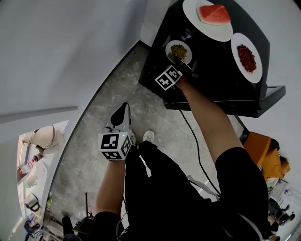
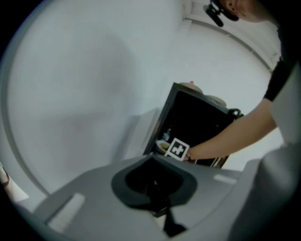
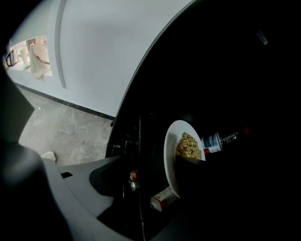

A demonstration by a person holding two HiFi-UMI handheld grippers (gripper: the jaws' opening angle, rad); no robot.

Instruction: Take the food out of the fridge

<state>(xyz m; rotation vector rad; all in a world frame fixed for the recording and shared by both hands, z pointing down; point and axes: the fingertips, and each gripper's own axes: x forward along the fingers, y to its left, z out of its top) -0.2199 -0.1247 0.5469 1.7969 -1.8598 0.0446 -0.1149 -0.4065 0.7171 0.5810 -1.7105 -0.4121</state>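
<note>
The black fridge [image 1: 211, 70] fills the upper right of the head view. On its top lie two white plates, one with a wedge of watermelon [image 1: 214, 14] and one with a heap of small red pieces [image 1: 246, 57]. Lower in the frame, in the fridge's dark open front, sits a smaller white plate [image 1: 170, 47] with a mound of greenish-brown food [image 1: 178, 50].

The right gripper [image 1: 182, 61] reaches in to this plate, its marker cube [image 1: 168, 77] just below and left of it. In the right gripper view the jaws stand wide apart. The plate [image 3: 171, 150] and its food [image 3: 188, 146] sit right of centre, and the dark right-hand jaw overlaps the plate's lower part. Whether it touches the plate cannot be told. A bottle with a blue and white label [image 3: 214, 142] lies just right of the plate. A small carton [image 3: 162, 199] and two can ends [image 3: 134, 180] show lower left of it.

The left gripper [image 1: 123, 109] hangs left of centre over the grey stone floor [image 1: 117, 70], well apart from the fridge. Its jaws are together with nothing between them. A white shoe [image 1: 148, 136] shows on the floor beside it.
</note>
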